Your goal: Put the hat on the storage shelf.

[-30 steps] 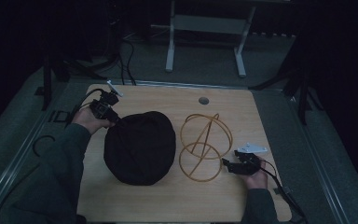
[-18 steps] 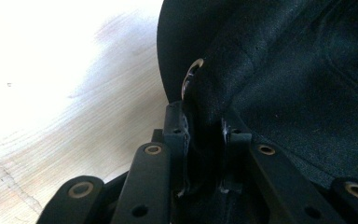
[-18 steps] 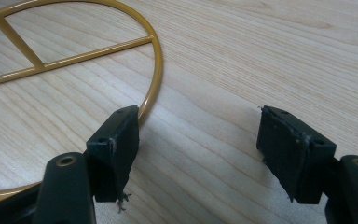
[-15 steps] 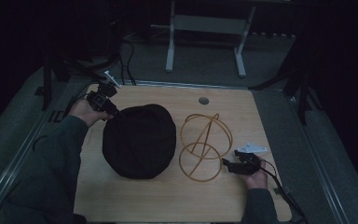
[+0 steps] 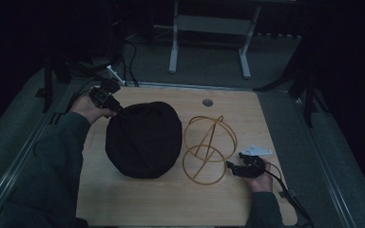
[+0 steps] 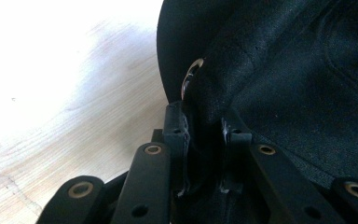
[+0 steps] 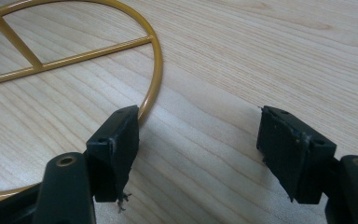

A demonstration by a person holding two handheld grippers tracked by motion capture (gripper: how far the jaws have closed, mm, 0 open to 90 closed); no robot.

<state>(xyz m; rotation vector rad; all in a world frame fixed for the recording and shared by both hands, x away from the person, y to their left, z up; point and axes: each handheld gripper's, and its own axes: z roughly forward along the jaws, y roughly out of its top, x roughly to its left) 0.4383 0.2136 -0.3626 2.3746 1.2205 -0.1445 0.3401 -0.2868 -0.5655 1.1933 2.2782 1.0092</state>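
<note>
At the table's left, your left gripper [image 5: 108,100] has its jaws pinched tight on a fold at the far-left edge of the black fabric cover [image 5: 145,138]; in the left gripper view the cloth is bunched between the pads, with a metal eyelet [image 6: 189,80] just above them. Compared with a second ago, your left hand has drawn back toward the far-left corner, and the cover has gone with it: its edge is now pulled into a point at the gripper, and the mound reads longer and sits slightly farther from you. That suggests the grip is sound and the cloth is coming along rather than slipping. The cover rests on the wooden table [image 5: 171,204], left of centre, close beside the gold wire frame [image 5: 209,149] but apart from it.

Further right, the frame, two rings joined by struts, has not shifted. Your right gripper [image 5: 235,169] stays low at the frame's near-right edge with its jaws spread wide and nothing between them; in the right gripper view the lower ring [image 7: 157,60] runs just behind one pad, not clamped.
</note>
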